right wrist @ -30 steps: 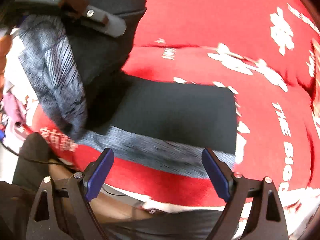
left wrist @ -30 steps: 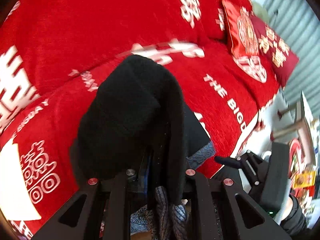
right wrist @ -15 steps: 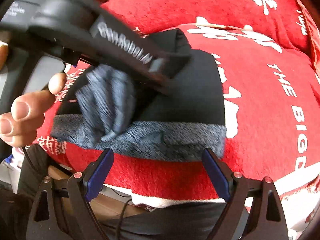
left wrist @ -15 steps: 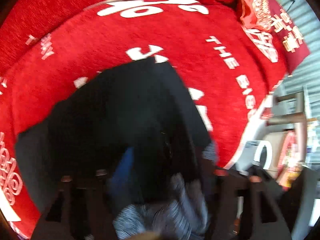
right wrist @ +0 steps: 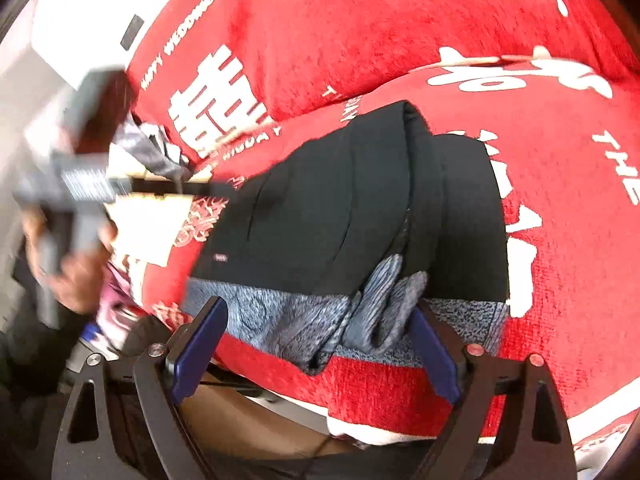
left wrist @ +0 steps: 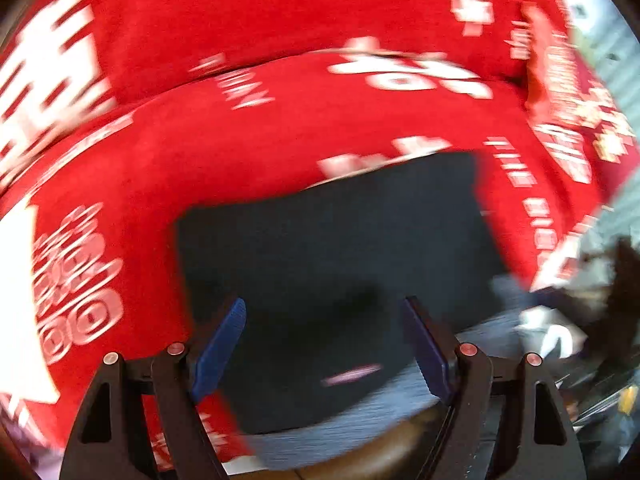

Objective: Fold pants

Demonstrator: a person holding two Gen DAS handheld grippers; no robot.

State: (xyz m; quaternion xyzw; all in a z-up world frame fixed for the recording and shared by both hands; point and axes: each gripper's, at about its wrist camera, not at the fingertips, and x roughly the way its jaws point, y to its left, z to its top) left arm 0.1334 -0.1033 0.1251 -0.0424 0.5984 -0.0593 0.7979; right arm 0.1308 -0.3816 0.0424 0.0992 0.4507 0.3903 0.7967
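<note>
Right wrist view: black pants (right wrist: 352,208) folded, lying mid-frame on red sofa cover (right wrist: 400,40), grey lining along lower edge. Right gripper (right wrist: 316,344) jaws wide open, empty. Left gripper (left wrist: 326,344) likewise, blurry.

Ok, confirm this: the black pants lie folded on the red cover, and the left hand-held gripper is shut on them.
Not quite. The left wrist view shows the left hand-held gripper open, its blue fingers spread above the fabric, gripping nothing. The rest holds: the black pants lie folded on the red cover.
</note>
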